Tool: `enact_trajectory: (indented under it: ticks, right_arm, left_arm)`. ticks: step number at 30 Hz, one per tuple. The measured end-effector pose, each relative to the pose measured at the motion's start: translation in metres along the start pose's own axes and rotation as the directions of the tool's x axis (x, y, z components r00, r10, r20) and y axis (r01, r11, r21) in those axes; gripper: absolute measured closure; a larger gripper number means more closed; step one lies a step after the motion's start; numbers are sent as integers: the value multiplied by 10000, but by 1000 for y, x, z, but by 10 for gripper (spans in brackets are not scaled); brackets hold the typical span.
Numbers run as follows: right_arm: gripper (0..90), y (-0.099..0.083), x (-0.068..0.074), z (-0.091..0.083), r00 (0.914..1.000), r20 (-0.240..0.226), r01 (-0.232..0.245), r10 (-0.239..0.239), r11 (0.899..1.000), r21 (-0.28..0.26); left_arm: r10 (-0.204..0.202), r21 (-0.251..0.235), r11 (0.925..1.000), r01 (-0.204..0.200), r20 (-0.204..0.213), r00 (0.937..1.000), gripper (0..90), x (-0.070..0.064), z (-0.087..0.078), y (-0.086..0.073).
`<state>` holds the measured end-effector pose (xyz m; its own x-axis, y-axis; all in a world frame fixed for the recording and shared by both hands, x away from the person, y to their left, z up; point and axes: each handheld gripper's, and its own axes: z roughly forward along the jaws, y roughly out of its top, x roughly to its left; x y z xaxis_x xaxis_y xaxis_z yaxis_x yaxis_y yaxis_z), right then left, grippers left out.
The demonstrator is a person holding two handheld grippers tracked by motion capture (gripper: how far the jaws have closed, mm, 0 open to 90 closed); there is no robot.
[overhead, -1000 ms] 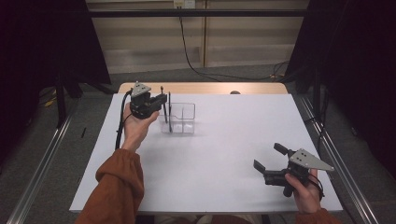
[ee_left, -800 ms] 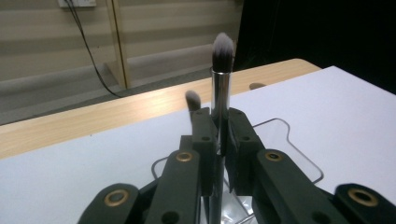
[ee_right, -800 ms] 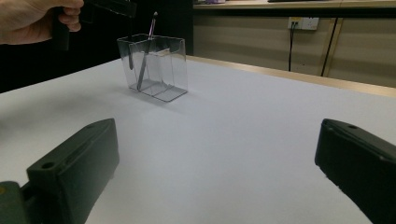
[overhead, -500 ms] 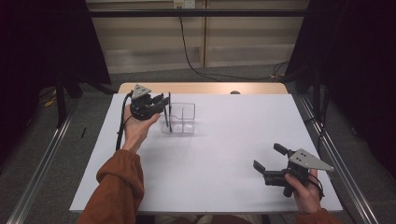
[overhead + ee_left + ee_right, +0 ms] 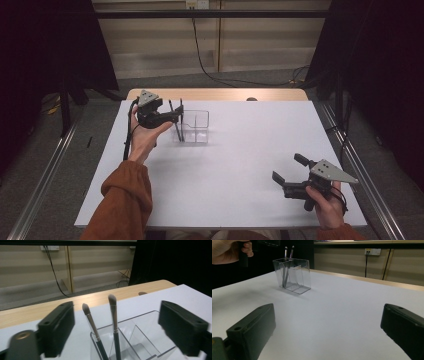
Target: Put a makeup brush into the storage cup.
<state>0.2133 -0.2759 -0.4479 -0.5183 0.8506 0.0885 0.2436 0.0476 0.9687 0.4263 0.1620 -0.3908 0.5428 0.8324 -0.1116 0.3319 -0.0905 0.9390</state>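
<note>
Between the wide left tongs (image 5: 113, 332), two brushes (image 5: 113, 312) in clear organizer (image 5: 192, 127), right tongs (image 5: 285, 170) wide, well apart.

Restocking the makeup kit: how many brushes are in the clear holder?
2. Both brushes stand bristles-up in the end compartment of the clear holder nearest the left gripper; none appears hidden.
</note>
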Motion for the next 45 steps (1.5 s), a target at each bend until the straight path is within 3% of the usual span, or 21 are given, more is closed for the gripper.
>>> enact_trajectory:
  ticks: [3,9,12,15,29,38,45]
  right_arm:
    - [0,0,-2,0,10000,50,-28,28,10000,-27]
    - [0,-1,-2,0,10000,-23,-28,28,10000,23]
    - [0,-1,-3,0,10000,40,-60,60,10000,-21]
    - [0,-1,-2,0,10000,10,-45,45,10000,-6]
    - [0,1,1,-2,9999,108,41,-41,10000,13]
    - [0,1,1,-2,9999,148,53,-53,10000,-18]
    - [0,1,1,-2,9999,126,47,-47,10000,-31]
  left_arm:
    - [-55,-41,10000,56,51,10000,44,0,0,0]
    - [394,-181,9991,-388,327,9987,24,-2,-4,2]
    - [187,-316,9993,-174,387,9991,21,1,-7,4]
    - [294,-233,9993,-290,164,9994,21,1,-11,5]
    - [739,-567,9958,-724,252,9969,26,-3,-31,4]
    - [486,-491,9976,-478,148,9987,29,-3,-44,-2]
    - [709,-423,9967,-700,204,9973,29,-6,-53,-5]
